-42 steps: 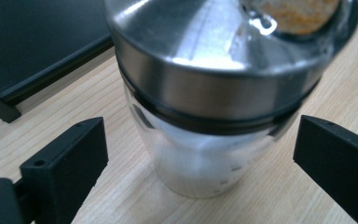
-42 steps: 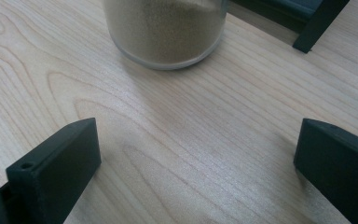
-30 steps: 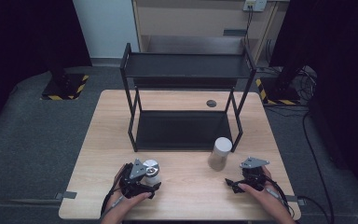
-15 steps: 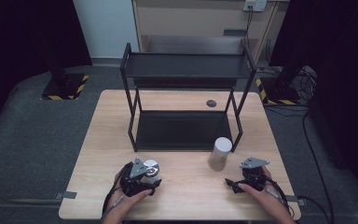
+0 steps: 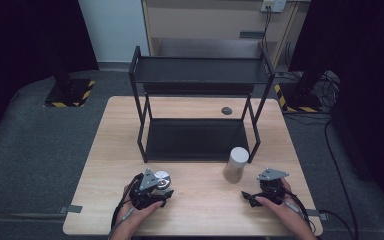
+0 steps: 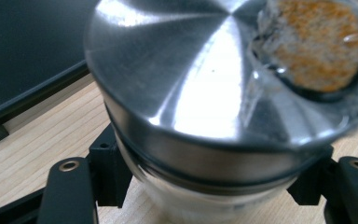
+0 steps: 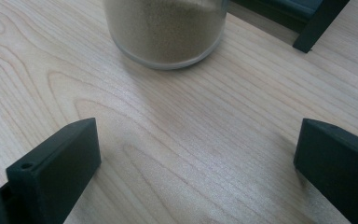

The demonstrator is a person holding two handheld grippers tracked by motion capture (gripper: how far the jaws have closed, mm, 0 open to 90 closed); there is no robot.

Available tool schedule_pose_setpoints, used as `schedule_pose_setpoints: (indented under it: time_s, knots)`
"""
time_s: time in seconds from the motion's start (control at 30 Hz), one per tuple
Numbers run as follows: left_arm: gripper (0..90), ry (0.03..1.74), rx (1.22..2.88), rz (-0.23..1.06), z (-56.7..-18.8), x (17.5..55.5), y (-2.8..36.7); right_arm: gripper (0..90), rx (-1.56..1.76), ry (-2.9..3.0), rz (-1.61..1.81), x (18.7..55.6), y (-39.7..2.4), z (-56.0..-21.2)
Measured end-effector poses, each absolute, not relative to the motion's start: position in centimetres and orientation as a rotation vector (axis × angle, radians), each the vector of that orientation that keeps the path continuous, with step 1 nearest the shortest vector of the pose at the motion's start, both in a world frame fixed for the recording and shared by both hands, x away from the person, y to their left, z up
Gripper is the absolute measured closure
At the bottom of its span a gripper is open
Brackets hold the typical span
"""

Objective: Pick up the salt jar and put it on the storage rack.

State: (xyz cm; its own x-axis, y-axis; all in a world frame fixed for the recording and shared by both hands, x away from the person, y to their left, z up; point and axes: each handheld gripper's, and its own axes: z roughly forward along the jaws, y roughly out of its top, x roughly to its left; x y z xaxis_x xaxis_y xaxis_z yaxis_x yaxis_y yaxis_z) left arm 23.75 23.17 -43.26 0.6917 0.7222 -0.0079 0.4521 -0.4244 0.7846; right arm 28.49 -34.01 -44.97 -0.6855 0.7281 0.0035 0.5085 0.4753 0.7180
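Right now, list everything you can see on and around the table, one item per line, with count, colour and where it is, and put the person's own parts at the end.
table: one, light wood, centre of the high view
shelf rack: one, black, two tiers, standing on the far half of the table
round grommet: one, dark, in the tabletop behind the rack
jar of sandy powder: one, clear with a pale lid, by the rack's front right leg
metal-lidded jar: one, clear with a silver lid, between the left jaws
floor mat: grey, around the table
left gripper: one, black, near left, jaws closed on the metal-lidded jar
right gripper: one, black, near right, jaws open, facing the powder jar
hands: two, at the near edge, each holding a gripper
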Motion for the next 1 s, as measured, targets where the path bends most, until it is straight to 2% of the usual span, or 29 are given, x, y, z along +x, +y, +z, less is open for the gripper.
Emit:
schedule_pose_setpoints:
  time_s: [0.3,1.0]
  knots:
    - [29.7,0.892,2.059,0.419,-42.9,23.6,23.8,1.4,1.049,2.424,1.028,28.5,-34.0,-45.0]
    - [29.7,0.919,2.097,0.418,-41.3,23.0,23.1,1.4,1.049,2.422,1.03,28.5,-34.0,-45.0]
